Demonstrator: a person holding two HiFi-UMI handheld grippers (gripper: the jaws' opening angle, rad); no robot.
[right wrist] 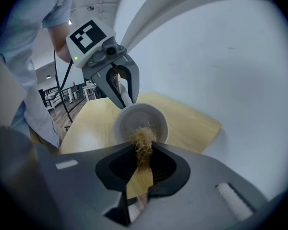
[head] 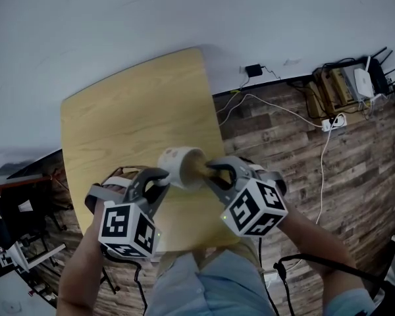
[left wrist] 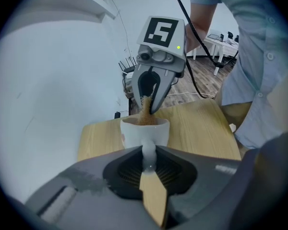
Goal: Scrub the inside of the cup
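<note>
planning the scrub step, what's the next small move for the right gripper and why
Probably push the brush deeper into the cup and twist: the left gripper grips the cup by its handle, mouth toward the right gripper, and the brush tip sits only at the rim.

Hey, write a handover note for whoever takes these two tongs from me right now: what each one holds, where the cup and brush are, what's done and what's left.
The left tongs are shut on the handle of the white cup. The cup is held in the air over the wooden table, with its mouth tipped toward the right tongs.
The right tongs are shut on a brush, with its tan bristles poking into the cup's mouth.
Done: both picked up and brought together.
Left: scrub the inside wall and bottom. How much is already scrubbed cannot be told.
</note>
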